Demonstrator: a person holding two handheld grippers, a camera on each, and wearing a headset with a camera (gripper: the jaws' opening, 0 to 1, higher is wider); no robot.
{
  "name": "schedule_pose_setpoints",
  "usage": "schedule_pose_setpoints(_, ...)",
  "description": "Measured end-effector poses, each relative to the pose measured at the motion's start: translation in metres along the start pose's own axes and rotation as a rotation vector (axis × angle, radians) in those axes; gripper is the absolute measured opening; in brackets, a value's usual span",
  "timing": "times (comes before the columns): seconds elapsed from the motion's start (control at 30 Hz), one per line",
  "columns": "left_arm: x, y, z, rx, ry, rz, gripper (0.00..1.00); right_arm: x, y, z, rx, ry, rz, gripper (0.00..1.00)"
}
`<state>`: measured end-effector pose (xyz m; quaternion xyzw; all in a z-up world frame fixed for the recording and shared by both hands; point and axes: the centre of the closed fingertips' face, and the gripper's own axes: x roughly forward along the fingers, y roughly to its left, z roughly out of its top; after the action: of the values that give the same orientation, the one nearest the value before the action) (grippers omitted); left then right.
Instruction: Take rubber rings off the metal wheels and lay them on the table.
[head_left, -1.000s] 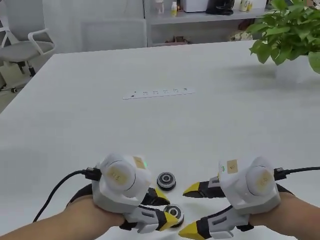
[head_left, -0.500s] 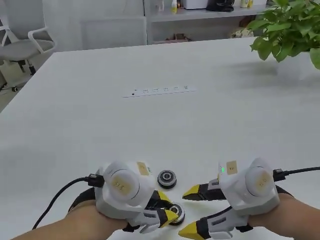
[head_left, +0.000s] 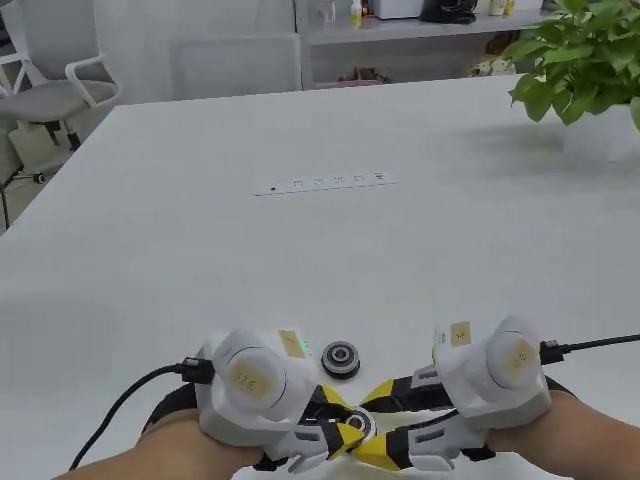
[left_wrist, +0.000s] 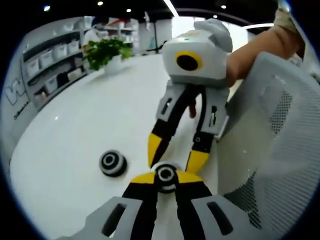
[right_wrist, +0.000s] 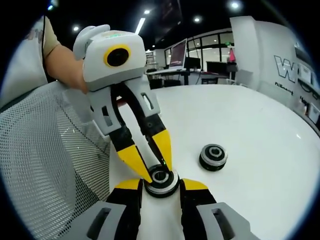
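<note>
While the left gripper pinched one wheel, the right gripper clamped it too. Another wheel lay nearby on the table.

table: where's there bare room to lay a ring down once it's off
The wide bare table between the power strip and the loose wheel is free, as is the stretch right of it toward the plant. Crowded: the near edge, where the left gripper and right gripper meet at the held wheel.

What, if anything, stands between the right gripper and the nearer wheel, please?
Nothing visible stands between them: the right gripper has its jaws either side of the nearer wheel, which the left gripper pinches.
</note>
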<state>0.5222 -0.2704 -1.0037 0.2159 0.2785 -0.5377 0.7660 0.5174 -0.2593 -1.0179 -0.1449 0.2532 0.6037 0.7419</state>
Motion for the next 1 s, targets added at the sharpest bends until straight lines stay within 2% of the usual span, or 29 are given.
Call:
schedule_pose_setpoints(0.3, 0.001, 0.000, 0.000, -0.004, -0.004, 0.008, 0.13, -0.005, 0.001, -0.002, 0.006, -0.009, -0.020, 0.24)
schedule_pose_setpoints(0.8, 0.002, 0.001, 0.001, -0.008, -0.017, 0.018, 0.13, -0.011, 0.000, -0.008, -0.014, 0.030, -0.048, 0.18)
schedule_pose_setpoints(1.0, 0.002, 0.001, 0.000, -0.008, -0.018, 0.018, 0.13, -0.014, -0.001, -0.011, -0.023, 0.051, -0.054, 0.12)
